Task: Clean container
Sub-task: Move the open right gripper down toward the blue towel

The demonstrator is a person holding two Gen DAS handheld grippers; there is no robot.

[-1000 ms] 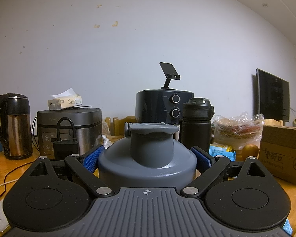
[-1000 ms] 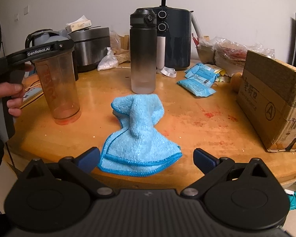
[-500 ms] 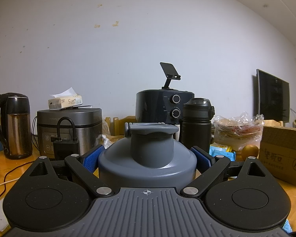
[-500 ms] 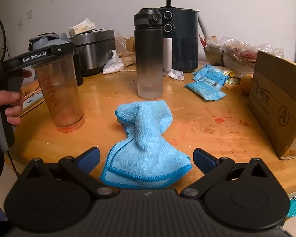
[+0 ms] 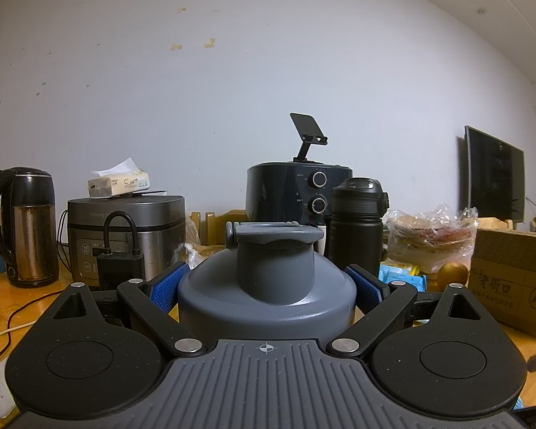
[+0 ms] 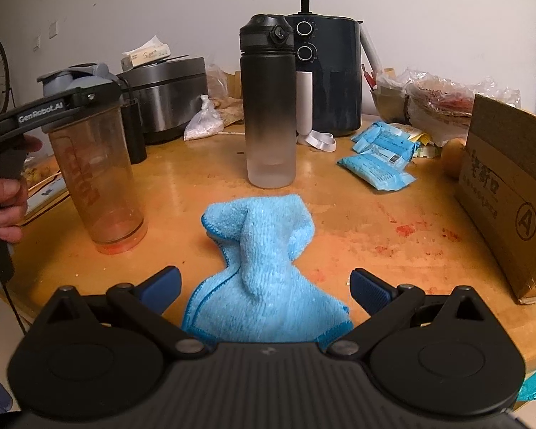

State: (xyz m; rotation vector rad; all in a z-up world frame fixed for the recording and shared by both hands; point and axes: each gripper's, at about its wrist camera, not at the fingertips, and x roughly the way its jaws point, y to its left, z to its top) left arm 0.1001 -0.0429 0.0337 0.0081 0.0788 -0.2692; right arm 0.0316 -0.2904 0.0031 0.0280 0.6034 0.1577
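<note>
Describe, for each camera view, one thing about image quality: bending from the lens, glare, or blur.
Left wrist view: the fisheye bows the wall and ceiling line, and the grey lid looms large but stays sharp. Right wrist view: the table edge curves, soft glare lies on its surface beyond the blue cloth, and the frame corners go dark.

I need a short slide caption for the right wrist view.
Open right tongs above a blue cloth on the table, while the left tongs grip the lidded shaker.
</note>
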